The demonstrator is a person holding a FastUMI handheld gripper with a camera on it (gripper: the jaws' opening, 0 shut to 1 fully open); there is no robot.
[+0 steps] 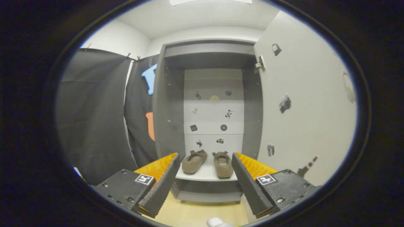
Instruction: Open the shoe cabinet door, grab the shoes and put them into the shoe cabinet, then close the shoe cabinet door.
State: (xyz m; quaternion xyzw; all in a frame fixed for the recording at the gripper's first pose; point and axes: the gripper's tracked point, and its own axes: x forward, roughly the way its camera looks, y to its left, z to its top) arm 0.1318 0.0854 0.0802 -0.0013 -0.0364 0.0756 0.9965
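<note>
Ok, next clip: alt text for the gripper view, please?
A pair of brown slippers sits on the bottom shelf of the open shoe cabinet, its door swung wide. The claw hangs open before the shelf, empty.

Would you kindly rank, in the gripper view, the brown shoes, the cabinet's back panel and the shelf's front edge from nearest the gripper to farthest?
From the open gripper:
1. Shelf's front edge, just ahead between the fingers.
2. Brown shoes, side by side on that shelf.
3. Back panel, behind the shoes.
</note>
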